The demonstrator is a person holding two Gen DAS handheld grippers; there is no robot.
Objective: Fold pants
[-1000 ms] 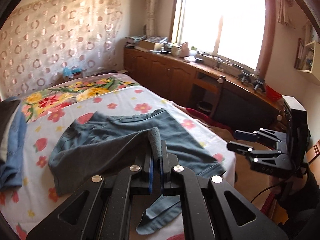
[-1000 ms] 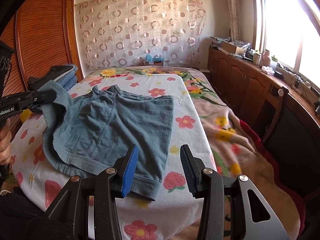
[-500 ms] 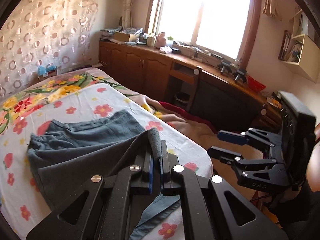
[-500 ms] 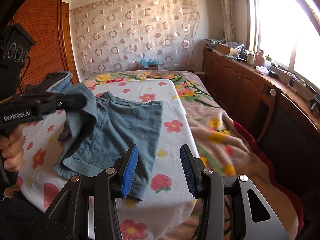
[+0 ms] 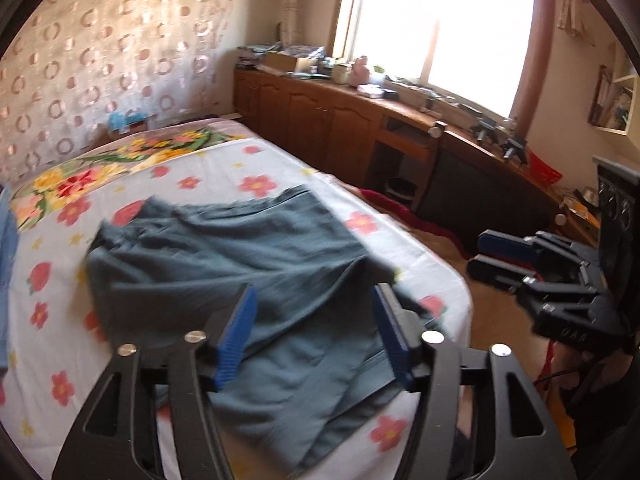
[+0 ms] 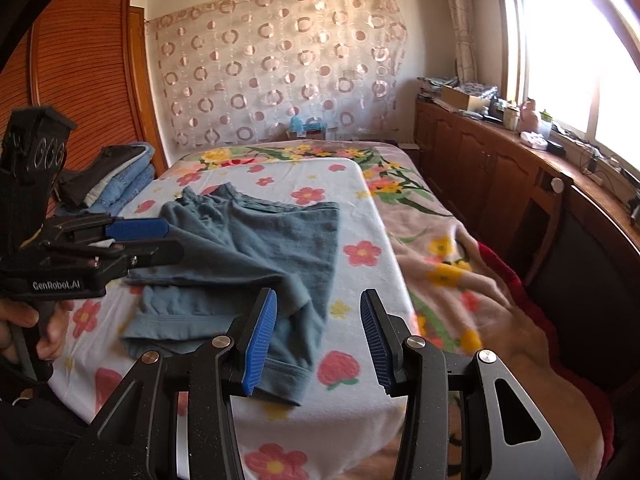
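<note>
Grey-blue soft cotton pants lie on the floral-sheeted bed near its foot edge, one half laid over the other, so the first fold looks just dropped. Left hand-held gripper has just been opening, jaws now wide above the cloth and holding nothing; right hand-held gripper hangs half open, empty. Next move: regrip an end and fold lengthwise.
</note>
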